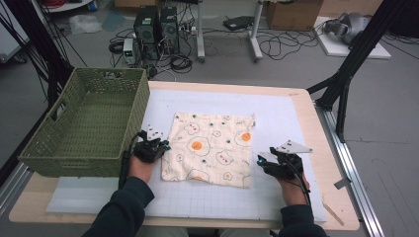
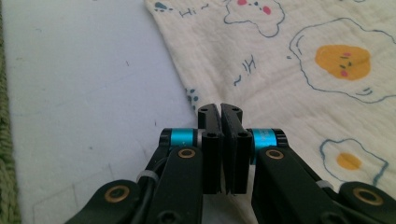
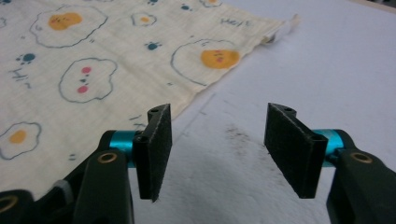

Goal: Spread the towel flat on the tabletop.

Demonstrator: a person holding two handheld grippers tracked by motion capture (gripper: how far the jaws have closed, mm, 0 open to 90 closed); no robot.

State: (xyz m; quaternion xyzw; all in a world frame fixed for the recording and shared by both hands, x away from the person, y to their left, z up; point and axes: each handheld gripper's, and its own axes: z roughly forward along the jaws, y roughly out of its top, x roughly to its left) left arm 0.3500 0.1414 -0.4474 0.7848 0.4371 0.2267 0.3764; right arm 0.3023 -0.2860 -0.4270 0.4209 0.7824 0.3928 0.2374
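Observation:
A cream cloth (image 1: 212,131) printed with fried eggs and clouds lies flat on the white mat (image 1: 279,116). My left gripper (image 1: 164,146) is at the cloth's left edge. In the left gripper view its jaws (image 2: 221,108) are pressed together right where the cloth (image 2: 280,70) edge meets the mat; I cannot tell whether fabric is pinched between them. My right gripper (image 1: 260,161) is just off the cloth's right edge, near its front corner. In the right gripper view its jaws (image 3: 219,111) stand apart over bare mat, with the cloth (image 3: 93,56) to their left and nothing between them.
A green woven basket (image 1: 74,160) stands at the table's left, close beside my left hand, and its wall (image 2: 4,163) edges the left gripper view. The mat ends short of the wooden table rim (image 1: 323,148) at the right. Cables and equipment lie on the floor beyond.

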